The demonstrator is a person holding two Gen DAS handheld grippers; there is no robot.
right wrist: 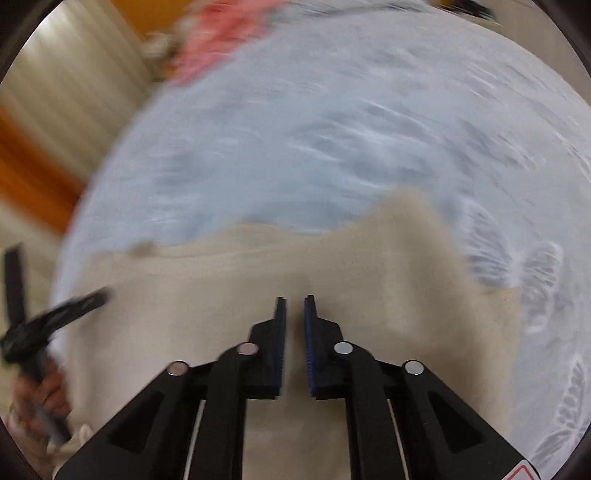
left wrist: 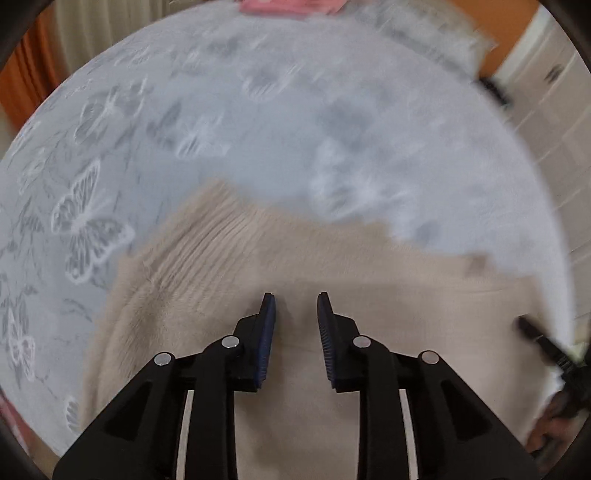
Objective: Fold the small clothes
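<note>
While both grippers point down at it, the beige garment (left wrist: 332, 266) lies flat beneath them on a butterfly-print cloth (left wrist: 258, 122). Left gripper (left wrist: 296, 299) stands narrowly parted, right gripper (right wrist: 294, 301) nearly shut; neither visibly pinches fabric. Pink fabric (right wrist: 225, 33) lies at the far edge.

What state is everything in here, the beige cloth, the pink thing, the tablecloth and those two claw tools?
Beige garment: lying flat on the table, part folded over, ribbed edge showing.
Tablecloth: spread smooth, butterfly pattern up.
Pink cloth: at the table's far edge, too blurred to say whether folded.
Left gripper: over the garment, a narrow gap between its fingers, nothing visibly pinched.
Right gripper: over the garment, fingers nearly together; shut.
</note>
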